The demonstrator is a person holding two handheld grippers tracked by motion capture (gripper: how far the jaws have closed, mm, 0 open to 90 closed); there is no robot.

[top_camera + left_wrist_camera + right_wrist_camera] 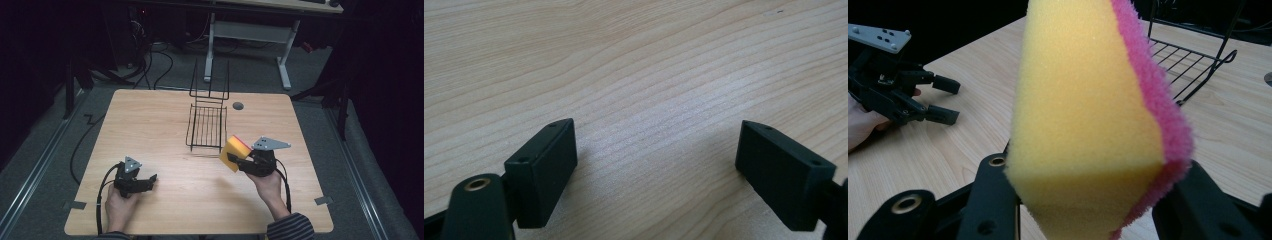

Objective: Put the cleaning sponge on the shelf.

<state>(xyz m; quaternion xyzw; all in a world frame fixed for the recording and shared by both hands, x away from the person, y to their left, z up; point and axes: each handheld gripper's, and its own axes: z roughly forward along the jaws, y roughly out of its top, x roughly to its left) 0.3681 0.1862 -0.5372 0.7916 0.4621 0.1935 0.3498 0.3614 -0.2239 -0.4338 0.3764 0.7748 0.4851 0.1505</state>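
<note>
A yellow sponge with a pink scouring side (235, 152) (1088, 115) is held just above the wooden table (165, 125), a little to the right of the black wire rack (207, 125). My right gripper (236, 162) (1088, 210) is shut on it, its black jaws pressing both faces of the sponge's lower end. At the front left my left gripper (152, 180) (656, 165) rests on the table, its jaws wide apart over bare wood with nothing between them. The left gripper (945, 100) also appears far off in the right gripper view.
The wire rack (1198, 60) has an upright back and lies at the table's far middle. A grey round cable port (238, 106) sits right of it. Beyond the table stand a white desk frame (250, 35) and floor cables.
</note>
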